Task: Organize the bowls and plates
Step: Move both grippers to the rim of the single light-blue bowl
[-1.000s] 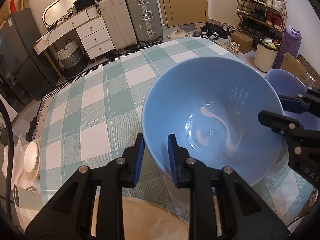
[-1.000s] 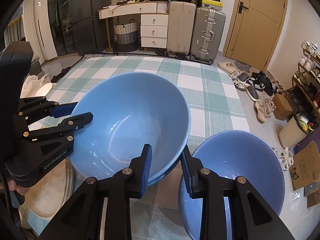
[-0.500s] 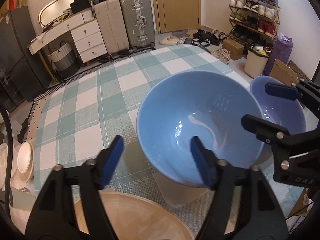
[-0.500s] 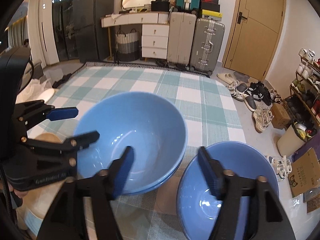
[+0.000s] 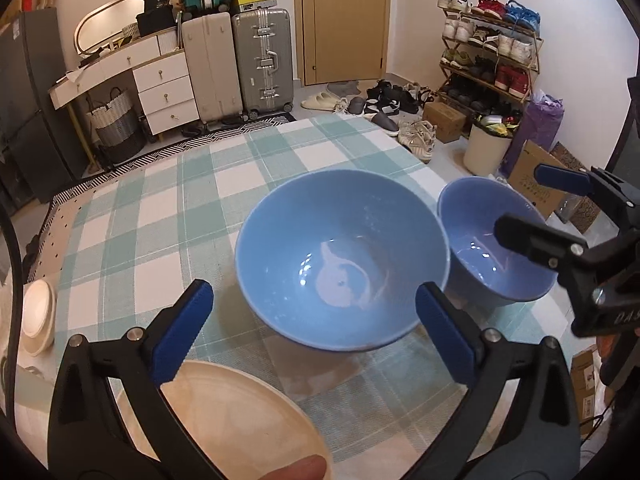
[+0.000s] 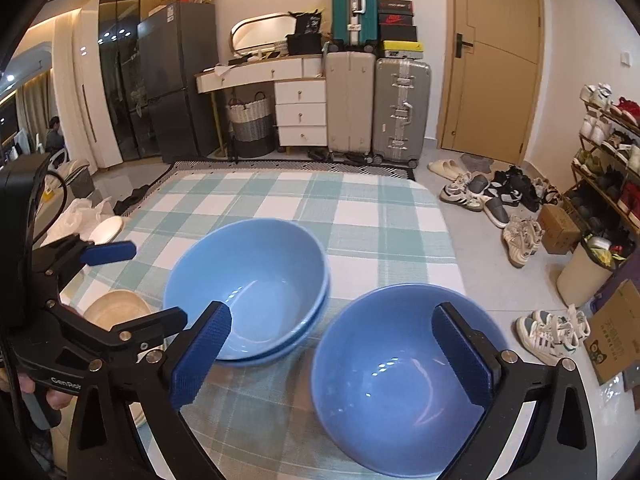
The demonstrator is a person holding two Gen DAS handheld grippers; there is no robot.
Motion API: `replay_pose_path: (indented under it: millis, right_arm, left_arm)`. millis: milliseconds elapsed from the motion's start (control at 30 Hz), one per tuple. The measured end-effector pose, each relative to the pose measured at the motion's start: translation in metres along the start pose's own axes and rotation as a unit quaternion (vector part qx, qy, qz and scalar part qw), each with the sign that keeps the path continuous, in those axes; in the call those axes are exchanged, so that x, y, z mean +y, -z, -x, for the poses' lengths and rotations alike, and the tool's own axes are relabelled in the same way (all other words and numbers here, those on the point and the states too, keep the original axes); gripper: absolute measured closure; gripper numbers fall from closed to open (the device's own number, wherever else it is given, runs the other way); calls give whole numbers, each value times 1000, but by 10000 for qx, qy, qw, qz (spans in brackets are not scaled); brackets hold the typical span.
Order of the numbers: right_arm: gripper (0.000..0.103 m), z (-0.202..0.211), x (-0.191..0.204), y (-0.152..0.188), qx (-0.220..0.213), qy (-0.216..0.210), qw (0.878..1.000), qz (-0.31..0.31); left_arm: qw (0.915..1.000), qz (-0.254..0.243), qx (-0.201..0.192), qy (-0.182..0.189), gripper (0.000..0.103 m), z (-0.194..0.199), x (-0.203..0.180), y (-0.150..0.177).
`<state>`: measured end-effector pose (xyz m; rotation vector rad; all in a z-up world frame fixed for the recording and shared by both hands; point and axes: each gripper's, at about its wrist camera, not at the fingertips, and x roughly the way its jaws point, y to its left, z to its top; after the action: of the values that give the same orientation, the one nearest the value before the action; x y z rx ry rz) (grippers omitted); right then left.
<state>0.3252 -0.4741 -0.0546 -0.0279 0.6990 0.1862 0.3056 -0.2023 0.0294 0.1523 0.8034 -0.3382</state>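
Two blue bowls sit nested as one stack (image 5: pixel 340 264) (image 6: pixel 248 280) in the middle of the checked table. A third blue bowl (image 5: pixel 480 240) (image 6: pixel 392 380) stands alone just right of the stack. My left gripper (image 5: pixel 314 290) (image 6: pixel 158 282) hovers over the stack's near rim. Its jaws are opening wide, and its pads touch nothing. My right gripper (image 6: pixel 332 312) (image 5: pixel 520 198) hangs above the gap between the stack and the lone bowl. Its jaws are opening too, with nothing gripped. A beige plate (image 5: pixel 232 412) (image 6: pixel 116 308) lies under the left gripper.
A green and white checked cloth (image 5: pixel 160 208) covers the table. A small white dish (image 5: pixel 38 316) sits off the table's left edge. Suitcases, a dresser, a shoe rack and a bin (image 5: pixel 486 152) stand on the floor beyond the far and right edges.
Both grippers have let go of the top blue bowl's rim and spread wide. Both have drawn back and upward. The bowl rests nested in the one below.
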Motion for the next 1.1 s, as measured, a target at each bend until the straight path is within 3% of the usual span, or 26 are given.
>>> replay_pose_path:
  millis: [533,1100]
  right_arm:
    - [1,39,-67,20,69,306,9989,-351]
    - [1,33,-122,39,281,510,9961,-657]
  left_arm:
    - [9990,169,49,401,2,13,-68,3]
    - [9945,95,505,918,2,-23,-126,-2]
